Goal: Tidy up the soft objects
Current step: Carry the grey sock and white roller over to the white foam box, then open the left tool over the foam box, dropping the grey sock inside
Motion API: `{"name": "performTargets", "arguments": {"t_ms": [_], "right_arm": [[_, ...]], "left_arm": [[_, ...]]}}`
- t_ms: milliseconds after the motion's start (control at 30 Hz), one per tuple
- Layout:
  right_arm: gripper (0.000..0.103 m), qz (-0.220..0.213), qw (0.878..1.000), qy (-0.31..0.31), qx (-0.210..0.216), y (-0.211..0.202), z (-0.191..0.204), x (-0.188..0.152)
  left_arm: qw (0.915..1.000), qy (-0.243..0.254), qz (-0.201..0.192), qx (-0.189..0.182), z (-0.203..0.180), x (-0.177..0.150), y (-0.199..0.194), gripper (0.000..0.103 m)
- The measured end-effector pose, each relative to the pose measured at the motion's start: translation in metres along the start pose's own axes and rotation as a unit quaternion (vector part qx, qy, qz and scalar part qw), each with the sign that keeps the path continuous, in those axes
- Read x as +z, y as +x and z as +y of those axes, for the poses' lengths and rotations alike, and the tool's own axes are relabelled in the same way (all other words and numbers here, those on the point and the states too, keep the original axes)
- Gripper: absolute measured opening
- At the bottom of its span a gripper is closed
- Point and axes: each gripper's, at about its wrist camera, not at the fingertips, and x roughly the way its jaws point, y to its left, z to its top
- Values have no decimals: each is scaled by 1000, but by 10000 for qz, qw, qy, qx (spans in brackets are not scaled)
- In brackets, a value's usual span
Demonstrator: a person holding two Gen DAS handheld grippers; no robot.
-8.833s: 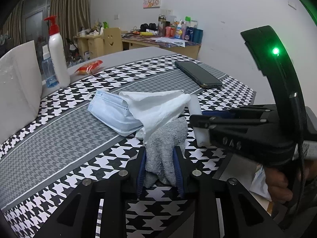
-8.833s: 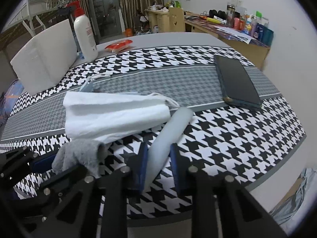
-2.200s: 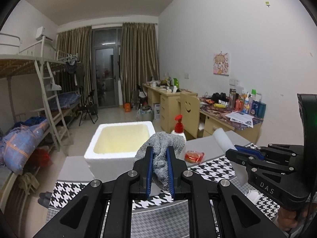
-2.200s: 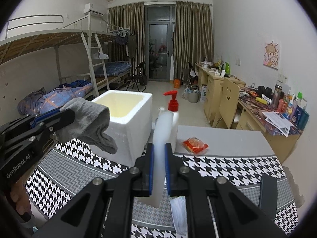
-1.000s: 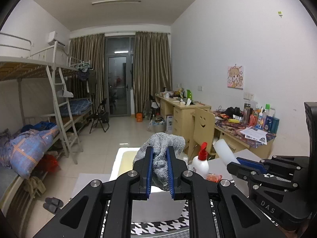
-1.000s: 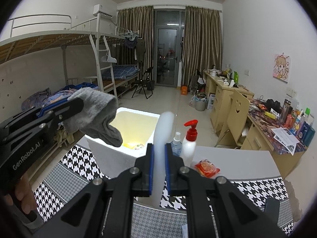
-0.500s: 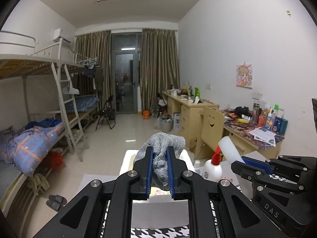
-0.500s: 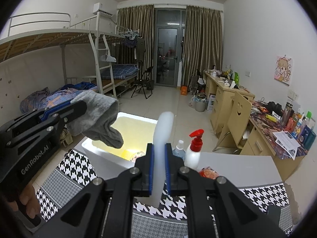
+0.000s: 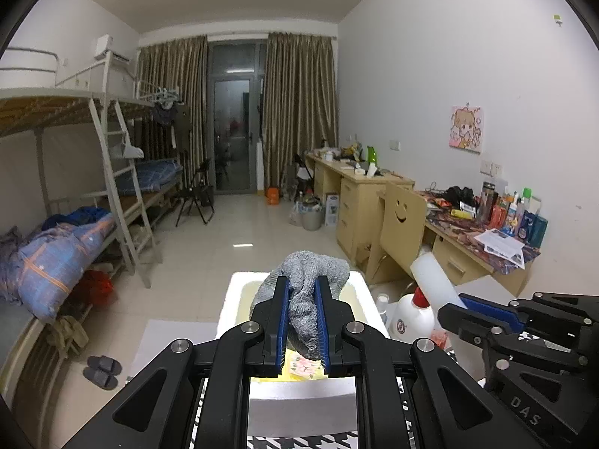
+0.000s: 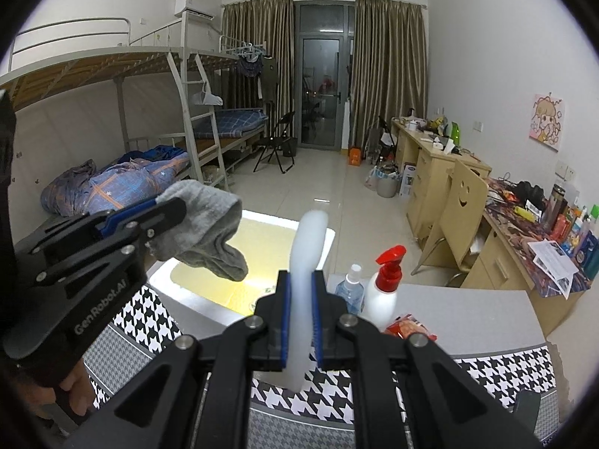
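My left gripper (image 9: 302, 321) is shut on a grey sock (image 9: 305, 301) and holds it in the air over the open white foam box (image 9: 299, 404). The sock (image 10: 204, 230) hangs from it above the box's yellowish inside (image 10: 232, 280) in the right wrist view. My right gripper (image 10: 302, 318) is shut on a white foam tube (image 10: 307, 262), held upright just right of the box. The tube's end (image 9: 430, 277) shows in the left wrist view. Small printed items (image 9: 305, 364) lie on the box floor.
A white pump bottle with a red top (image 10: 383, 292), a small clear bottle (image 10: 350, 288) and a red snack packet (image 10: 410, 327) stand right of the box. The houndstooth tablecloth (image 10: 337, 400) lies below. Bunk beds are left, desks and a chair right.
Both grippers have moved forward and a little lower toward the foam box. The sock now hangs over the box opening. Both grips are unchanged.
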Motion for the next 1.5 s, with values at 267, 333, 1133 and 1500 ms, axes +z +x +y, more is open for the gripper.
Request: {"name": "performTargets", "arguments": {"t_ms": [267, 333, 1133, 1500], "right_arm": [[13, 61, 10000, -9, -28, 5, 1, 1], [13, 70, 10000, -10, -30, 6, 1, 1], [13, 283, 9996, -9, -59, 36, 2, 9], [13, 329, 9993, -138, 74, 46, 17, 14]], "left_arm": [[9997, -23, 232, -80, 3, -2, 19, 14], [9995, -48, 296, -99, 4, -2, 24, 14], [9973, -337, 298, 577, 50, -9, 24, 100], [9944, -327, 129, 996, 69, -13, 0, 101]]}}
